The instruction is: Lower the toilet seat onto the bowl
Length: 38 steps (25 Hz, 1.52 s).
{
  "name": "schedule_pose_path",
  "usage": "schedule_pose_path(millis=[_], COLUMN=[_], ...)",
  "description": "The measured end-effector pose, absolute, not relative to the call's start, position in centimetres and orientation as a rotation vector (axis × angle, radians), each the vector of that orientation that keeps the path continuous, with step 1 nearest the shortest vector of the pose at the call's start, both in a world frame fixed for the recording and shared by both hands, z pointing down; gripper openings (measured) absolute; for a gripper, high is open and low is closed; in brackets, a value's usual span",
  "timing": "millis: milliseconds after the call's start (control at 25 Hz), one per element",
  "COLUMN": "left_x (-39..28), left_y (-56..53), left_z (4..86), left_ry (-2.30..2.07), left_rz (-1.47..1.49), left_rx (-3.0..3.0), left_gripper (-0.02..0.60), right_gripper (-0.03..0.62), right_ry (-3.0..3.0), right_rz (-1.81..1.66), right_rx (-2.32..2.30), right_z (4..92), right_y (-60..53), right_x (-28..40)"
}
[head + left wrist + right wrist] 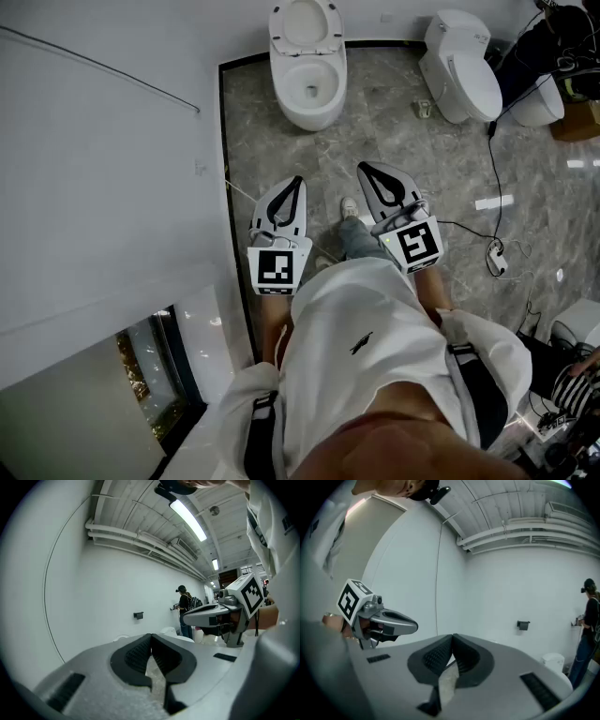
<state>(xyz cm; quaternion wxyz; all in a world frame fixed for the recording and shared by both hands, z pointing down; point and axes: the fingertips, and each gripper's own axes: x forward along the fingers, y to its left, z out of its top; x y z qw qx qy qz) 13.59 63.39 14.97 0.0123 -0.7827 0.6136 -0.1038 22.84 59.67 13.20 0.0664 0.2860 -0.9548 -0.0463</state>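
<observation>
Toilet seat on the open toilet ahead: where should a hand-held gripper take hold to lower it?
Pinch the free upper rim of the raised seat, approaching from the front, over the bowl. It stands upright, apparently hinged at the back, so that rim gives the easiest swing down.

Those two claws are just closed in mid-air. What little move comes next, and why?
Probably step forward and bring the right gripper up to the raised seat of the toilet ahead. It and the left gripper are shut, empty and well short of it, so neither can reach the seat.
</observation>
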Motion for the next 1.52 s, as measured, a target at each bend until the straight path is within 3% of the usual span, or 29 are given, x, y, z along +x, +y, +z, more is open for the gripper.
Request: schedule_pose_path(millis=[1520], left_x=[15.5], left_y=[40.1], left_z=[14.2], left_ry=[2.02], left_rz=[-0.367], left_rx=[-2.346], left_gripper=[0.028], right_gripper=[0.031], right_ry=[-2.949], right_rz=[-0.116], right_rx=[0.685], right_z=[13.1], right_y=[36.8], right_x=[22.6])
